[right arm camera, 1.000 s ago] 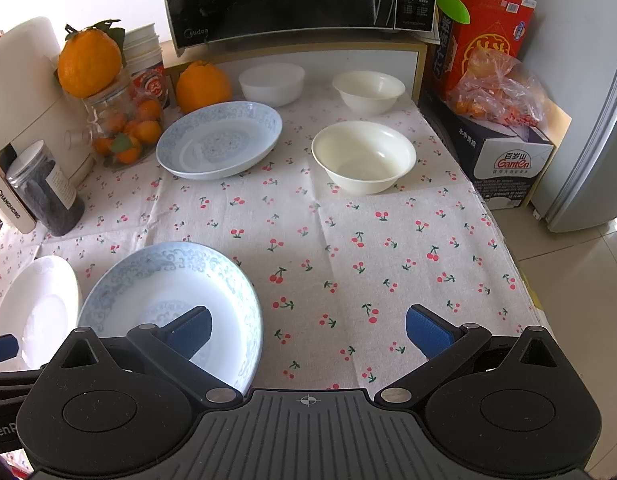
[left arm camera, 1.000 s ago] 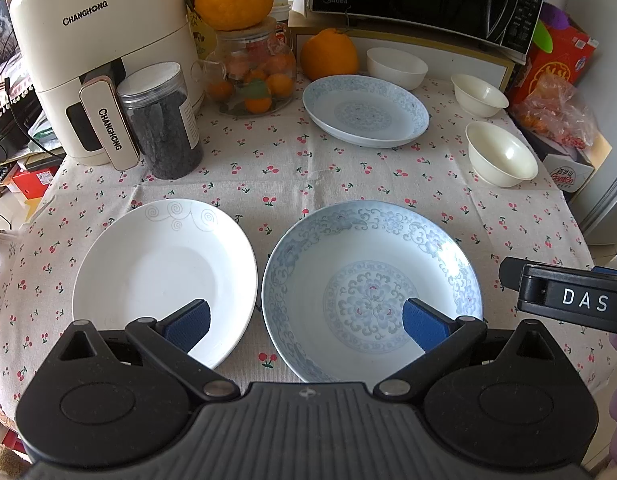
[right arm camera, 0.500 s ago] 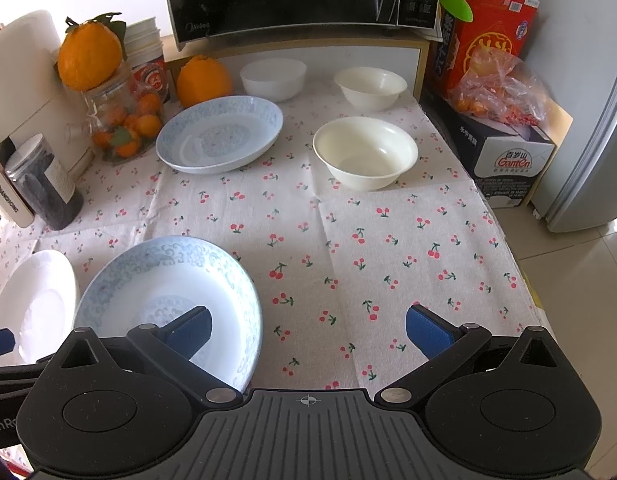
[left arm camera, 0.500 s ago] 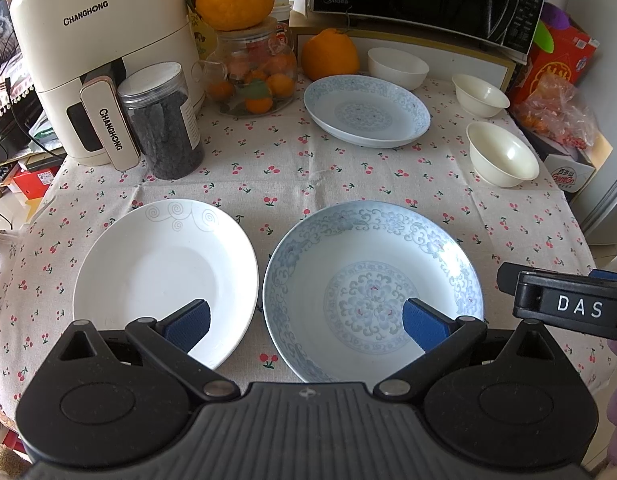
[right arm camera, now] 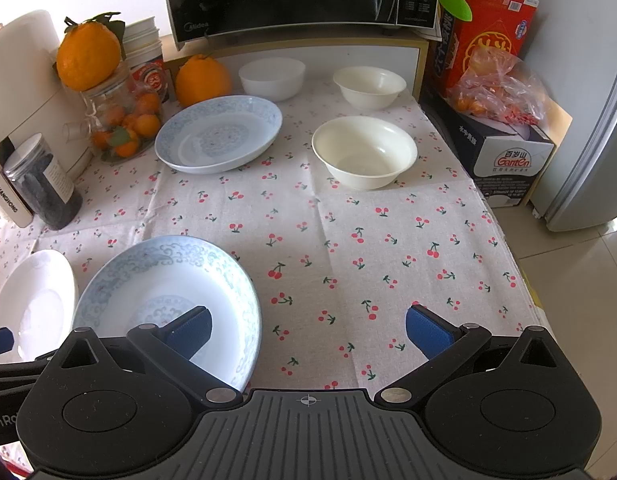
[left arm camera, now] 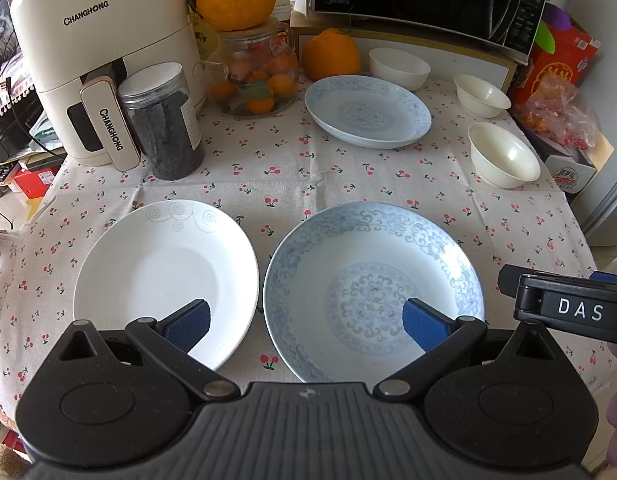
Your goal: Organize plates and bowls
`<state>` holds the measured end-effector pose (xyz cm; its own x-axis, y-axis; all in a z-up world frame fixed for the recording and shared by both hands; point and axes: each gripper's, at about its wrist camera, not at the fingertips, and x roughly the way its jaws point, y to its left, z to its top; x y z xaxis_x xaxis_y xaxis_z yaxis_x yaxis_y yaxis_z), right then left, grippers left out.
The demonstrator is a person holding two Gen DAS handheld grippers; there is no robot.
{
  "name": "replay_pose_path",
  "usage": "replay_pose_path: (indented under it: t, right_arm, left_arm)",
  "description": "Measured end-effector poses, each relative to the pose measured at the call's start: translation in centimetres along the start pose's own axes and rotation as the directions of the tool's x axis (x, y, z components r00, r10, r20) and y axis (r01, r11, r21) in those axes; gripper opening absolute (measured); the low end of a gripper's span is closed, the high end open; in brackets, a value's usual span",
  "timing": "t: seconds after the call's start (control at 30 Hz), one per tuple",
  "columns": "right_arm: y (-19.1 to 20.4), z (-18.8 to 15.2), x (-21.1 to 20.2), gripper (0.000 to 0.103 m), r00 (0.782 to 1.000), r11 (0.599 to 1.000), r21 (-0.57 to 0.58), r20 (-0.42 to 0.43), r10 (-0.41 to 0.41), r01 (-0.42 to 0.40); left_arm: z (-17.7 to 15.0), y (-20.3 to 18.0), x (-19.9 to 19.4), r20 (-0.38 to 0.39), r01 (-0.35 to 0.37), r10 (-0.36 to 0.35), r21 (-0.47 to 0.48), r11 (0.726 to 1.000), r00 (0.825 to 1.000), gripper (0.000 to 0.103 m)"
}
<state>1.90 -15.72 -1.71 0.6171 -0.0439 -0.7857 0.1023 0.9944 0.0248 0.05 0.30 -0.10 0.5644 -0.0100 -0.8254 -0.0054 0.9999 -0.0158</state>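
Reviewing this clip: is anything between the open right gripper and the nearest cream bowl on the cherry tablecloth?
Nothing visible. The right gripper is open above bare tablecloth, and only cloth lies between it and the nearest cream bowl. The near blue-patterned plate sits off to the left, under the left finger but outside the straight path.

Both wrist views look down, sharing the blue plate (left arm camera: pixel 372 280).
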Motion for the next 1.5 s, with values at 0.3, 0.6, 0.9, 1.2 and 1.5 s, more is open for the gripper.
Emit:
replay_pose_path:
  t: [0.3, 0.6, 0.9, 1.2, 1.5]
  right_arm:
    - [-0.3, 0.4, 0.0, 0.103, 1.0, 1.0, 0.009, 0.001, -0.006, 0.006]
    - [-0.2, 1.4, -0.2, 0.103, 1.0, 1.0, 0.011, 0.01, -0.006, 0.006]
    - [-0.8, 3.8, -0.4, 0.103, 1.0, 0.999, 0.039, 0.021, 0.001, -0.002]
    - [-0.7, 6.7, 0.1, 0.103, 0.999, 0.999, 0.041, 0.033, 0.006, -0.007]
    - [0.2, 10.0, 2.0, 0.103, 0.998, 0.998, 0.04, 0.036, 0.045, -0.046]
  left_arm:
    - [0.1, 0.0, 0.2, -0.001, -0.005, 0.005, -0.002, 1.0, 1.0, 0.103]
    - [1.0, 0.0, 0.3, 0.004, -0.006, 0.006, -0.004, 1.0, 1.0, 0.103]
    - [2.7, 0.0, 0.5, 0.013, 0.036, -0.036, -0.006, 0.999, 0.999, 0.103]
    - [5.3, 0.4, 0.3, 0.066, 0.056, -0.053, -0.045, 0.997, 0.996, 0.102]
    - [8.1, 1.1, 1.7, 0.076, 0.096, -0.088, -0.107, 0.99, 0.993, 0.102]
